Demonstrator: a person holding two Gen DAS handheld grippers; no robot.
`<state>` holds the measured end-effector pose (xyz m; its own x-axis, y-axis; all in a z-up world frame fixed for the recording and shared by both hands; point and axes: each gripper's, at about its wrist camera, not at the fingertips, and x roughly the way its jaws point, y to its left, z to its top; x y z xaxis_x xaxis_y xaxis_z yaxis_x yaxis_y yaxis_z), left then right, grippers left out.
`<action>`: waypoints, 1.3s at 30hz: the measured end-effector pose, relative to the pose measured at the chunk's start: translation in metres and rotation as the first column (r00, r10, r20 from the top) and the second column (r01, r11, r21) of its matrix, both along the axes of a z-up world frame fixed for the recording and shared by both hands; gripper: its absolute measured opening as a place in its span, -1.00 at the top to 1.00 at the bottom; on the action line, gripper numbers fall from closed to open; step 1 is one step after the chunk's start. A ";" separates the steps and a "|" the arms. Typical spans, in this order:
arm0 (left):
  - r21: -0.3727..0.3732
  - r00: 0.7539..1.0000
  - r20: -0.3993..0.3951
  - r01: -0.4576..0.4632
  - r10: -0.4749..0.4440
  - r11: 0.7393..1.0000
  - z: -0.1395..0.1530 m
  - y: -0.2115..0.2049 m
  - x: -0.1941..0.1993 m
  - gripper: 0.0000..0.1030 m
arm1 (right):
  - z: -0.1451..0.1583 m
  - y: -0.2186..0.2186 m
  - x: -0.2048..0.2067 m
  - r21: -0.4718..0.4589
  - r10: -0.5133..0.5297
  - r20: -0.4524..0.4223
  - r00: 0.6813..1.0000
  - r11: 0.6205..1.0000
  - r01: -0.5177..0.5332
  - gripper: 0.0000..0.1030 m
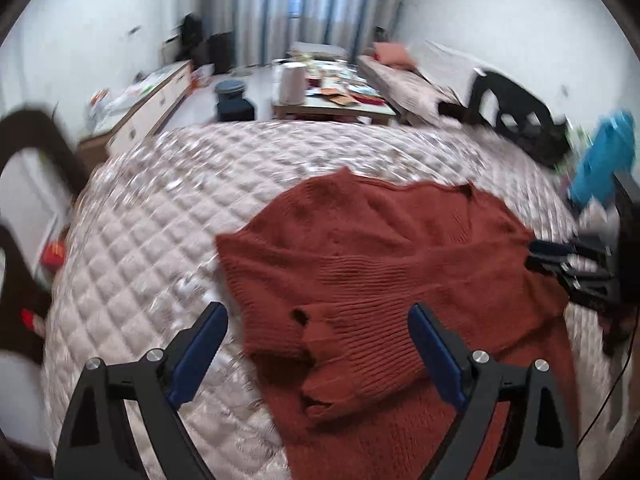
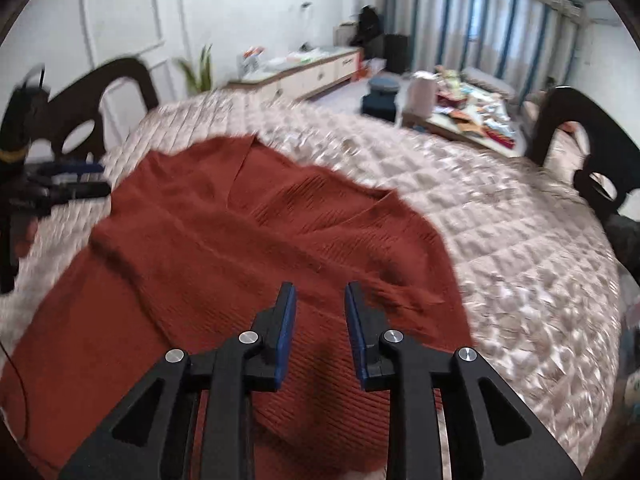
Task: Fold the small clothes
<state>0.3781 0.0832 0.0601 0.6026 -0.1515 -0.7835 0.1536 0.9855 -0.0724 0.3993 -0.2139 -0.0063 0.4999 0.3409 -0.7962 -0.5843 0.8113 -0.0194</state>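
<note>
A rust-red knit sweater (image 1: 380,264) lies spread on a quilted table cover (image 1: 160,220), one sleeve folded across its body. My left gripper (image 1: 318,316) is wide open above the sweater's near sleeve and cuff, holding nothing. The right gripper (image 1: 568,260) shows at the sweater's right edge in the left wrist view. In the right wrist view the sweater (image 2: 240,248) fills the middle, and my right gripper (image 2: 320,294) hovers over it with its jaws a narrow gap apart and empty. The left gripper (image 2: 68,182) shows at the sweater's far left edge.
Dark wooden chairs stand around the table (image 2: 584,136) (image 2: 100,100) (image 1: 516,116). Beyond it are a cluttered low table (image 1: 336,96), a white sideboard (image 1: 152,100), a sofa (image 1: 404,76) and curtains. A blue object (image 1: 604,160) is at the right.
</note>
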 end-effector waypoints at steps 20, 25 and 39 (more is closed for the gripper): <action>0.101 0.968 -0.122 0.233 -0.221 0.967 -0.034 -0.024 0.030 -0.60 | -0.014 -0.009 -0.001 -0.023 0.099 -0.043 0.994 0.995 -0.100 0.55; 0.075 0.950 -0.146 0.289 -0.276 0.954 -0.029 -0.030 0.029 0.02 | -0.009 0.000 -0.010 -0.079 0.115 0.005 0.993 0.990 -0.114 0.93; 0.077 0.974 0.001 0.227 -0.228 0.971 0.000 -0.029 0.029 0.78 | 0.020 -0.002 -0.002 -0.020 -0.007 0.115 0.993 1.000 0.009 0.94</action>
